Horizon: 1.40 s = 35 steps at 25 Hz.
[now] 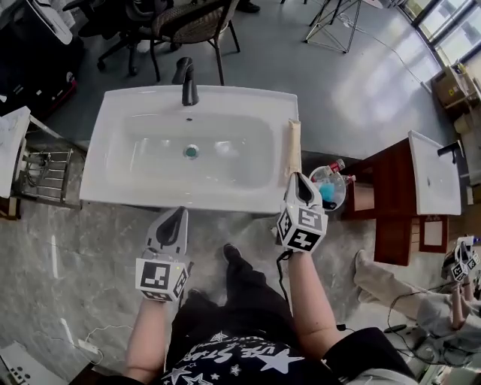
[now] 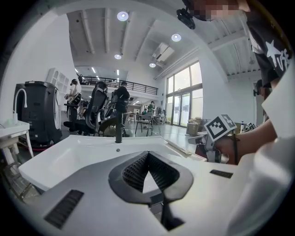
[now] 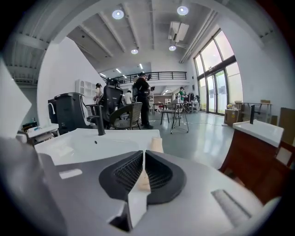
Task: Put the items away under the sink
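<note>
A long beige strip-like item (image 1: 293, 147) lies along the right rim of the white sink (image 1: 98, 188). My right gripper (image 1: 299, 177) hovers at the item's near end with its jaws shut, tips meeting in a thin line. In the right gripper view (image 3: 144, 154) the beige item (image 3: 156, 144) shows just beyond and below the tips. My left gripper (image 1: 179, 212) is shut and holds nothing, at the sink's front edge left of centre. In the left gripper view (image 2: 148, 156) it points over the basin toward the black faucet (image 2: 119, 131). The space under the sink is hidden.
A clear bucket with bottles (image 1: 328, 186) stands on the floor right of the sink. Beyond it is a brown cabinet with a second basin (image 1: 432, 173). A metal rack (image 1: 45, 169) is at the left. Chairs (image 1: 192, 22) stand behind the faucet (image 1: 187, 81).
</note>
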Each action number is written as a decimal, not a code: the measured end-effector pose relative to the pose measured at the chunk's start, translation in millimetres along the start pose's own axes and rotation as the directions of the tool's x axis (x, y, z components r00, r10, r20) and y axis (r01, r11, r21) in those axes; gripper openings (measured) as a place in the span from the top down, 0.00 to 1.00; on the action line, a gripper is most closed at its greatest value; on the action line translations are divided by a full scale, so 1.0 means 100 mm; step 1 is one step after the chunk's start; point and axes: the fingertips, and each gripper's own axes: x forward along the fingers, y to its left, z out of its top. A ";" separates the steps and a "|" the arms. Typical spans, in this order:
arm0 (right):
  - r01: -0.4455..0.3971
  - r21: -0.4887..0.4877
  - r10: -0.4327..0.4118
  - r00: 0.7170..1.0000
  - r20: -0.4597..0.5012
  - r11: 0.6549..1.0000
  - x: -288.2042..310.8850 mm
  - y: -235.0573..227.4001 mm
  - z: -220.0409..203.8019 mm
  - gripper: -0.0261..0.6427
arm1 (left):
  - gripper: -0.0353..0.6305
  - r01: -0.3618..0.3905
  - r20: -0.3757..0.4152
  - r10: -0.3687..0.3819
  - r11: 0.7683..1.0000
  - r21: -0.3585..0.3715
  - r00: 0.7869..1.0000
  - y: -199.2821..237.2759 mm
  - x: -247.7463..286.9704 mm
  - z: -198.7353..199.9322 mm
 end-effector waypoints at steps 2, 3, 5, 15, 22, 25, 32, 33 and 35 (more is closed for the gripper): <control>0.000 0.003 0.000 1.000 -0.026 1.000 0.17 -0.17 0.03 0.94 | 0.93 0.001 -0.010 -0.001 1.000 -0.005 1.000 -0.08 0.21 0.04; -0.003 -0.001 0.003 0.999 -0.039 1.000 0.25 -0.23 0.04 0.94 | 0.93 0.001 -0.012 -0.001 1.000 -0.007 1.000 -0.12 0.30 0.07; -0.028 -0.012 0.027 0.997 -0.073 1.000 0.39 -0.31 0.03 0.92 | 0.93 0.002 -0.016 -0.003 1.000 -0.006 1.000 -0.20 0.47 0.11; -0.194 -0.042 0.178 0.951 -0.254 0.980 0.82 -0.16 -0.22 0.62 | 0.93 0.004 -0.018 -0.005 1.000 -0.024 1.000 -0.39 0.91 0.20; -0.152 -0.152 0.101 0.948 -0.301 0.977 0.88 -0.29 -0.32 0.70 | 0.93 0.007 -0.007 -0.007 0.999 -0.036 1.000 -0.45 0.99 0.19; -0.147 -0.178 0.089 0.951 -0.297 0.973 0.88 -0.31 -0.32 0.86 | 0.93 0.001 -0.014 -0.001 0.999 -0.040 1.000 -0.43 0.96 0.14; -0.116 -0.174 0.070 0.965 -0.253 0.978 0.75 -0.23 -0.21 0.90 | 0.93 -0.023 -0.007 0.023 0.998 -0.067 1.000 -0.30 0.70 0.06; -0.128 -0.174 0.083 0.966 -0.244 0.976 0.70 -0.16 -0.21 0.90 | 0.93 -0.030 -0.007 0.030 0.997 -0.069 1.000 -0.27 0.63 0.03; -0.162 -0.175 0.122 0.968 -0.218 0.971 0.59 0.03 -0.19 0.90 | 0.93 -0.047 -0.003 0.047 0.996 -0.076 0.999 -0.17 0.48 -0.03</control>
